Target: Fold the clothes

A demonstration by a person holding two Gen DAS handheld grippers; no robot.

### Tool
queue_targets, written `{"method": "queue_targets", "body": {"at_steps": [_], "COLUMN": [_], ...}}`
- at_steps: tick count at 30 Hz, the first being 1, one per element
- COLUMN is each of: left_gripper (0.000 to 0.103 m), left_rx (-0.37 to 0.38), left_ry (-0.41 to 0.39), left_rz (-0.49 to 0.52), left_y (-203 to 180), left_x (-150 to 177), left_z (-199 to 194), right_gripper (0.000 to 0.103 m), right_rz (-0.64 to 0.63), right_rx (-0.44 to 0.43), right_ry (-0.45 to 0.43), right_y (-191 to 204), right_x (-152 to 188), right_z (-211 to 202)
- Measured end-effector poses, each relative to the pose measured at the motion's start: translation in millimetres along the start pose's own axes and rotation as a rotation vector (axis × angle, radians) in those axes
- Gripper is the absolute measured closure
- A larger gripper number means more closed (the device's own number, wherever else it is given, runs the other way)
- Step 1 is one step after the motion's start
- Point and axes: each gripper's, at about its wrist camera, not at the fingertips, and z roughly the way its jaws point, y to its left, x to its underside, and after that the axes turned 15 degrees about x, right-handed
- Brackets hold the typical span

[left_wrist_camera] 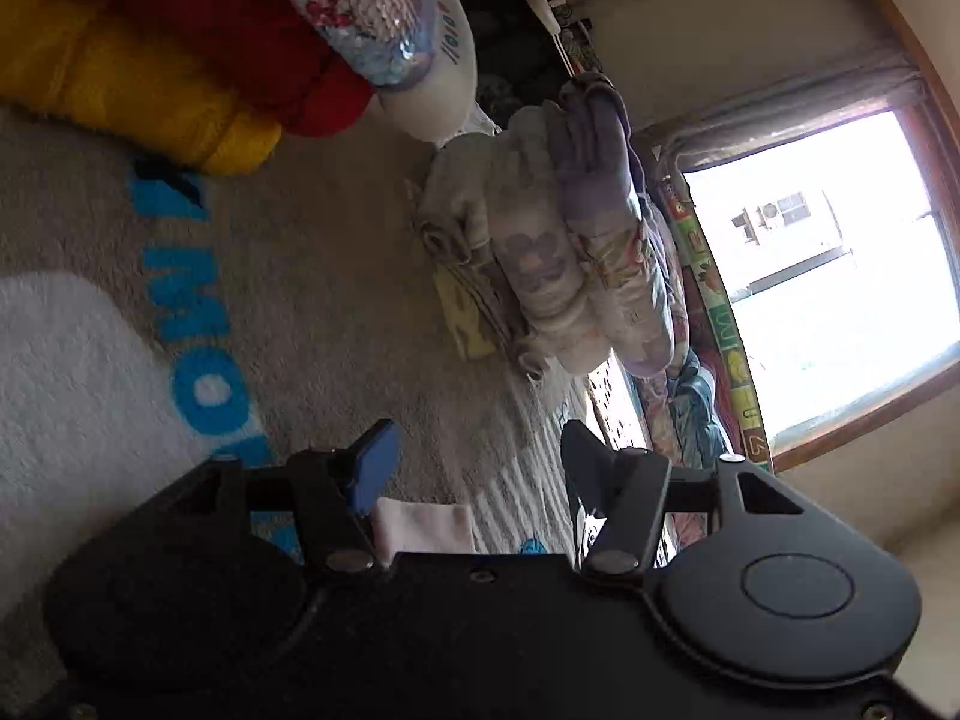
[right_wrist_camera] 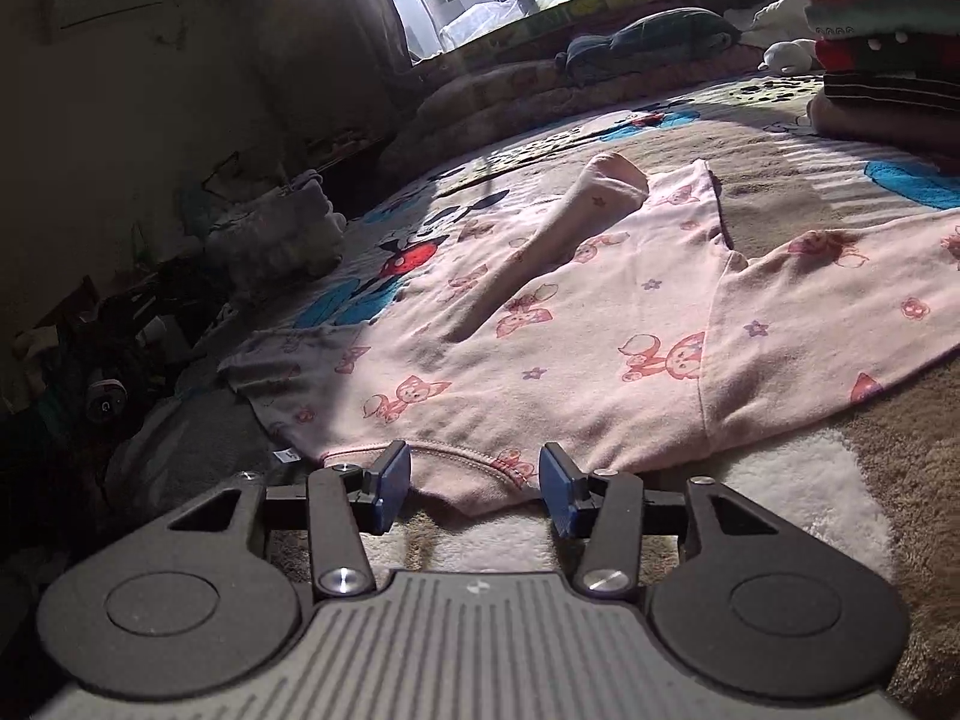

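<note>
A pink child's top (right_wrist_camera: 576, 324) printed with little foxes lies spread flat on the plush blanket (right_wrist_camera: 810, 492). One sleeve (right_wrist_camera: 558, 234) is folded across its body. My right gripper (right_wrist_camera: 475, 483) is open, low over the blanket, with the top's neckline between its blue pads (right_wrist_camera: 393, 480). My left gripper (left_wrist_camera: 480, 462) is open, tilted sideways above the blanket (left_wrist_camera: 336, 300). A pale pink bit of cloth (left_wrist_camera: 423, 525) shows just under it, near the left finger, not clamped.
A stack of folded clothes (left_wrist_camera: 558, 252) stands on the blanket ahead of the left gripper; the same stack of folded clothes (right_wrist_camera: 882, 42) is at the right view's far right. Yellow and red cushions (left_wrist_camera: 150, 60) lie beside it. A window (left_wrist_camera: 834, 276) and dark clutter (right_wrist_camera: 120, 324) border the bed.
</note>
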Motion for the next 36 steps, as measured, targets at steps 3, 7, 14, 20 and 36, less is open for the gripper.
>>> {"method": "queue_targets", "body": {"at_steps": [3, 7, 14, 20, 36], "left_gripper": [0.045, 0.045, 0.096, 0.096, 0.094], "left_rx": [-0.123, -0.173, -0.171, -0.249, -0.057], "left_ry": [0.089, 0.083, 0.166, 0.158, 0.533], "left_rz": [0.179, 0.191, 0.341, 0.509, 1.013], "left_y": [-17, -1, -11, -6, -86], "left_x": [28, 35, 26, 27, 158], "left_z": [-2, 3, 46, 56, 25], "right_gripper": [0.055, 0.055, 0.054, 0.044, 0.045], "right_rz": [-0.075, -0.217, -0.405, -0.52, -0.47], "right_rx": [-0.027, -0.099, -0.287, -0.348, -0.377], "right_ry": [-0.041, -0.047, 0.014, 0.15, 0.163], "right_y": [12, 48, 144, 163, 140], "right_x": [-4, -4, -12, -5, 4], "right_z": [-1, 9, 73, 95, 52]}}
